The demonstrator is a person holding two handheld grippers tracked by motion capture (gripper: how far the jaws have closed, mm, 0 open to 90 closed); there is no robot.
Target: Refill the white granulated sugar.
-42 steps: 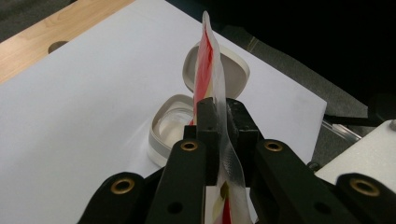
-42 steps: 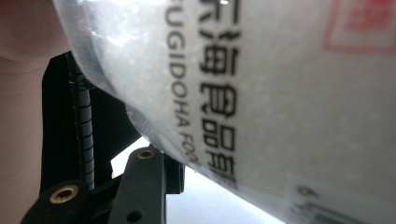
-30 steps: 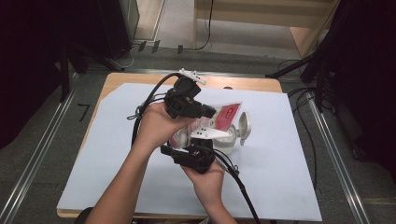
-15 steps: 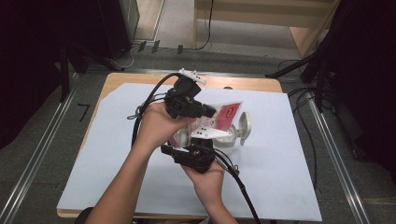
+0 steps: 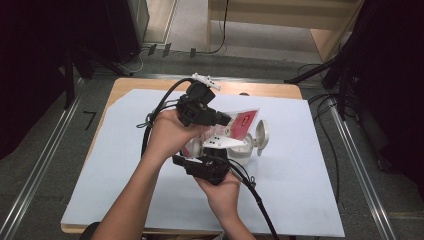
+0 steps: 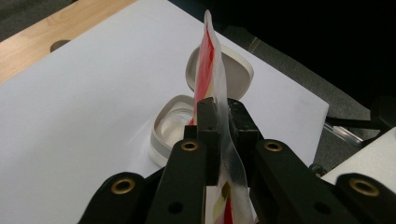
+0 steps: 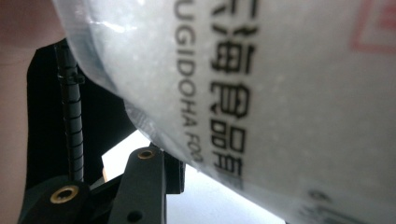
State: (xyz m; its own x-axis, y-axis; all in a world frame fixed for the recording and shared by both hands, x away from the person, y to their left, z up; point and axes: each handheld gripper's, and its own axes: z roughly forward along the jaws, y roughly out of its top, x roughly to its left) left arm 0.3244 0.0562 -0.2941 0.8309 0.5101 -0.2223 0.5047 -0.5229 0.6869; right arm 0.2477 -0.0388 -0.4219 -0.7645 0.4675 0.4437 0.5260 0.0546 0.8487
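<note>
Item: clear plastic bag [image 5: 235, 129] with a red label and white granules, being held above the middle of the white sheet [image 5: 125, 175]. The left gripper [image 6: 219, 116] is pinching the bag's thin edge between pressed-together jaws; the right gripper [image 5: 212, 160] is gripping its lower bulk from the near side. A white container [image 6: 175, 126] is standing open just right of the bag, lid [image 6: 233, 70] flipped back. Progress: bag lifted and positioned; judging by the container's interior, pouring is probably not yet happening.

A red-and-clear plastic pouch [image 5: 239, 125] hangs above an open white container [image 5: 247, 149], lid upright.
</note>
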